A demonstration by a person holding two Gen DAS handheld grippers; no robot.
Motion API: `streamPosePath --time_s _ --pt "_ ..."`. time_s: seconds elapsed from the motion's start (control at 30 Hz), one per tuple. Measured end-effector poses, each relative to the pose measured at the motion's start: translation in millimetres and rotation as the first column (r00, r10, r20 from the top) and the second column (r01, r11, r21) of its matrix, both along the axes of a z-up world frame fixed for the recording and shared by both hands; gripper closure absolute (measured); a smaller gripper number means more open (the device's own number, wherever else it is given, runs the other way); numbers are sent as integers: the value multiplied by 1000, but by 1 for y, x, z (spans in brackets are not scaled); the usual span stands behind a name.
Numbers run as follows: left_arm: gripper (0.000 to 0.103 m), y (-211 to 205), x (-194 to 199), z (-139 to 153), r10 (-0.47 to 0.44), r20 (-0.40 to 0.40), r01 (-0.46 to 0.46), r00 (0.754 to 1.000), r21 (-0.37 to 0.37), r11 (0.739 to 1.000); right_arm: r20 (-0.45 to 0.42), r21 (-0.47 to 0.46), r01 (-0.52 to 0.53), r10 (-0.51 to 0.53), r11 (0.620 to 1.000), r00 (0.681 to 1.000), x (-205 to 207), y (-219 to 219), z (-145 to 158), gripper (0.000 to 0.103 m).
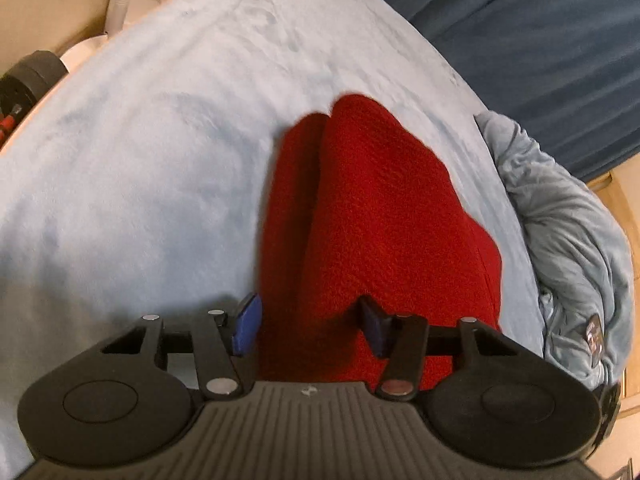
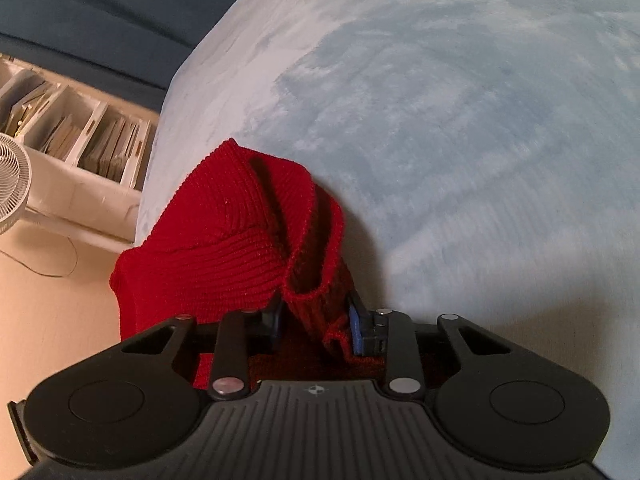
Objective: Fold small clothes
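- Both tools grip one red knit garment [image 1: 360, 216] lifted over the pale blue bed [image 1: 140, 180].
- Left tool [image 1: 310, 326] is clamped on fabric at bottom centre; right tool [image 2: 316, 322] pinches the ribbed hem.
- Mid-fold, I'd judge; next, lay it flat, edges matched.

Red knit garment [image 1: 376, 216] — near end hidden under left gripper [image 1: 310, 326] body, 6 o'clock. Right gripper [image 2: 316, 322] — left pad mostly buried in knit folds. Fan [image 2: 12, 188] cut off at 9 o'clock edge. Shelf contents [image 2: 100, 140] too blurred to identify.
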State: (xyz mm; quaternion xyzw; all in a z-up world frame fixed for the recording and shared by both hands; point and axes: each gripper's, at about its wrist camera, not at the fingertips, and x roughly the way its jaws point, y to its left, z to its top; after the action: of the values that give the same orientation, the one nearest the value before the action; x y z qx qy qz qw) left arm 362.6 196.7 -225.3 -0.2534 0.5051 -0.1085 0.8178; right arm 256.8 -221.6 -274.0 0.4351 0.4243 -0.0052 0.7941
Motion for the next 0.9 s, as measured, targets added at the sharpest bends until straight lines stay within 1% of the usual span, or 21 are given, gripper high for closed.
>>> streamPosePath --time_s 0.03,0.1,0.17,0.23,0.27,0.3,0.33,0.37,0.4,0.43,0.47,0.5,0.53,0.57,0.6,0.63,0.7,0.8,0.9 --pt "45 1 -1 1 -2 -4 2 1000 -4 1000 -4 -6 7 -7 1000 1000 1 3 0 71" --pt "42 1 -5 3 -10 0 10 1000 23 1000 -4 -28 11 -11 1000 1000 -2 6 1 71" --pt "36 -2 -12 10 -15 22 14 1000 59 998 -6 -41 4 -5 999 1000 -3 3 3 72" --pt "24 -2 -24 20 -16 36 12 999 103 995 -10 -53 1 -1 999 1000 -1 -2 4 72" --pt "21 -1 -31 25 -16 40 11 999 125 992 -5 -70 3 -3 998 1000 -1 -6 7 70" --pt "17 -1 -38 31 -15 43 9 999 149 989 -13 -110 22 -24 994 1000 0 -9 12 70" --pt "17 -2 -47 39 -14 49 5 999 180 984 -25 -164 56 -61 985 998 -1 -13 21 67" --pt "17 -3 -55 45 -14 59 2 998 208 978 -16 -210 69 -74 975 997 -5 -15 33 66" --pt "17 -7 -67 56 -16 80 -4 997 241 970 15 -257 52 -50 965 999 -10 -14 49 65" --pt "13 -13 -81 67 -24 108 -7 994 276 961 33 -331 6 5 943 999 -16 -6 69 61" --pt "9 -20 -94 75 -33 125 -8 992 316 949 38 -425 -51 74 904 996 -25 7 88 57" --pt "0 -30 -108 85 -42 143 -13 989 358 934 46 -519 -101 146 849 988 -37 23 106 54" --pt "0 -39 -125 93 -51 171 -19 984 387 922 61 -598 -133 210 791 976 -55 40 121 44" --pt "0 -50 -142 100 -65 197 -22 978 411 911 78 -648 -144 253 748 964 -73 55 133 30" --pt "0 -59 -155 103 -71 201 -22 977 427 904 94 -688 -153 296 710 951 -94 70 142 25" --pt "0 -67 -168 106 -75 198 -19 977 434 901 103 -709 -160 326 687 940 -111 81 147 21" --pt "0 -82 -194 110 -63 181 -20 981 426 904 113 -725 -169 357 668 927 -141 99 152 21" --pt "0 -95 -228 114 -64 193 -25 979 431 902 104 -708 -183 357 682 928 -171 111 151 20" --pt "0 -103 -252 118 -80 201 -27 976 480 877 72 -688 -210 353 695 933 -186 116 150 20"
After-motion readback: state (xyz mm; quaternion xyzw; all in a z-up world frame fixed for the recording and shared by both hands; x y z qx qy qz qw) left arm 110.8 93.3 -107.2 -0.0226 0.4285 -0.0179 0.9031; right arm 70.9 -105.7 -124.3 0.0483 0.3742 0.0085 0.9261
